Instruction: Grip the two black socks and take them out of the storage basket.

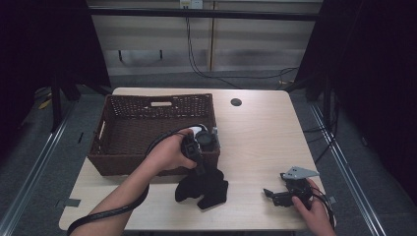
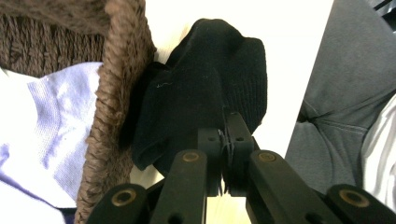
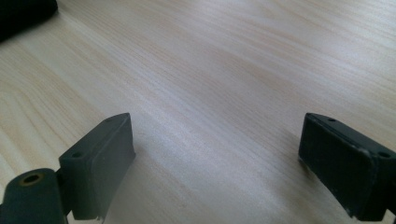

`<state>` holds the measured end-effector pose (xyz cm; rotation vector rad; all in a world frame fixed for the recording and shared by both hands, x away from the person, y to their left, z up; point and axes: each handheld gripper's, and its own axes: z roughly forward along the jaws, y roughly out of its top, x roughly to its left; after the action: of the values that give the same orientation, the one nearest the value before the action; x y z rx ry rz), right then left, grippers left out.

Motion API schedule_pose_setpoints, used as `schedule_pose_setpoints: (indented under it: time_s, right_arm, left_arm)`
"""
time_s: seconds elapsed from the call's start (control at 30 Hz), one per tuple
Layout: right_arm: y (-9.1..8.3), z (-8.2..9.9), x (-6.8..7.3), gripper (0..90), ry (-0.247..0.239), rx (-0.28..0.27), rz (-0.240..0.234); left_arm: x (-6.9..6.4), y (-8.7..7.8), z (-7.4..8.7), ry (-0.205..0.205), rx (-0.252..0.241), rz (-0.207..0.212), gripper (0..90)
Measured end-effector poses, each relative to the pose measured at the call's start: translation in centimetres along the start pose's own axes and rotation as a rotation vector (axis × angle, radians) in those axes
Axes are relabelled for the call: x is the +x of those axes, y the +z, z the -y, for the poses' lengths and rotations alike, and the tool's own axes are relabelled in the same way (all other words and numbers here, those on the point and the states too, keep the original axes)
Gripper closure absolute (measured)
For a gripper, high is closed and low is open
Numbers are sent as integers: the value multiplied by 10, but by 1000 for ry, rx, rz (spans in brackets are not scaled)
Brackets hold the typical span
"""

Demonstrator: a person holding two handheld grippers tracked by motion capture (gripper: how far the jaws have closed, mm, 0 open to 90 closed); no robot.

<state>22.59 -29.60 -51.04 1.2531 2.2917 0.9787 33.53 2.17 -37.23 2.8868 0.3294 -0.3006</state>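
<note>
A black sock [image 1: 202, 189] lies bunched on the table just in front of the wicker basket [image 1: 123, 162], by its front right corner. My left gripper [image 1: 199, 169] is shut on the sock's upper edge. In the left gripper view the jaws [image 2: 227, 140] pinch the black sock [image 2: 205, 88], which rests against the basket's woven rim [image 2: 116, 107]. My right gripper [image 1: 270, 194] rests low near the table's front right edge, open. In the right gripper view its jaws [image 3: 219, 158] stand wide apart over bare wood.
White and lilac cloth [image 2: 46, 126] lies inside the basket. The table [image 1: 260, 142] has a round cable hole [image 1: 236, 102] at the back. A corner of the black sock [image 3: 23, 11] shows at the far left of the right gripper view. Grey trousers [image 2: 345, 93] lie beyond the table edge.
</note>
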Motion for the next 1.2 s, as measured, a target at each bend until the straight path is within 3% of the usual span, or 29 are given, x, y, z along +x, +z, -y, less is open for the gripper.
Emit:
schedule_pose_setpoints:
  time_s: [0.33, 0.83, 0.97, 1.2]
  right_arm:
    - [0, 0, 0, 98, 0, 0, 0]
    - [0, 0, 0, 98, 0, 0, 0]
    - [0, 0, 0, 98, 0, 0, 0]
    - [0, 0, 0, 98, 0, 0, 0]
  left_arm:
    - [1, 9, 5, -24, -3, -3, 858]
    - [0, 4, 4, -43, 30, -13, 758]
    - [-1, 1, 5, -56, 14, -24, 703]
    - [-3, -6, 8, -53, -11, -52, 531]
